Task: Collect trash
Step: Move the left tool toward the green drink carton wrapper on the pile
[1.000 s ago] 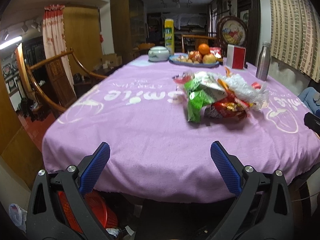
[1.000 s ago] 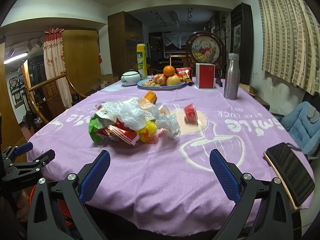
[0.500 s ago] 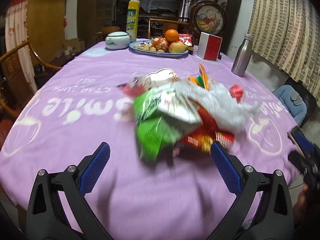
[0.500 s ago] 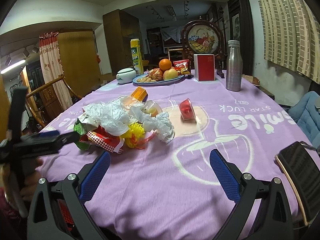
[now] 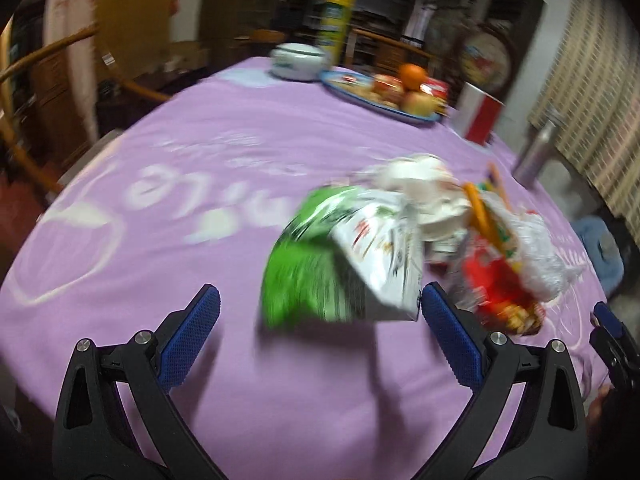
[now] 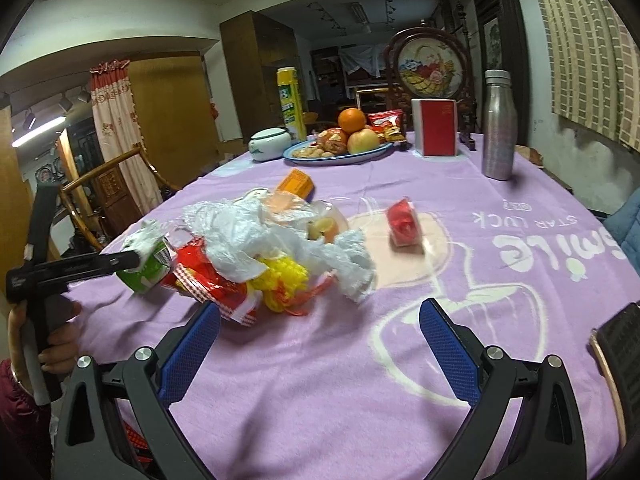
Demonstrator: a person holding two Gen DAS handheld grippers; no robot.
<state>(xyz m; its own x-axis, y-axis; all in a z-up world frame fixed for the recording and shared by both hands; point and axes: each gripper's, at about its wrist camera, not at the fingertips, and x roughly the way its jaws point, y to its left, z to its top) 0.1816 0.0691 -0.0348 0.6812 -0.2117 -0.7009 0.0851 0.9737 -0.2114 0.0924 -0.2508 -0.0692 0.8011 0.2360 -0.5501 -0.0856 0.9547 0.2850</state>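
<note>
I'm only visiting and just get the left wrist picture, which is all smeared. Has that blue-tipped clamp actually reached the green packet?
Observer: In the right wrist view, seen from the side, the left gripper has its tips at the green packet. I cannot tell whether they touch.
Operator: Is all the rubbish in that one heap?
Observer: No. A small red wrapper lies alone on the purple cloth, apart from the trash pile.
Operator: Is anything tucked in the heap that I'm missing?
Observer: Yes, there is a frilly yellow piece on the side nearest the right gripper, which is open.
</note>
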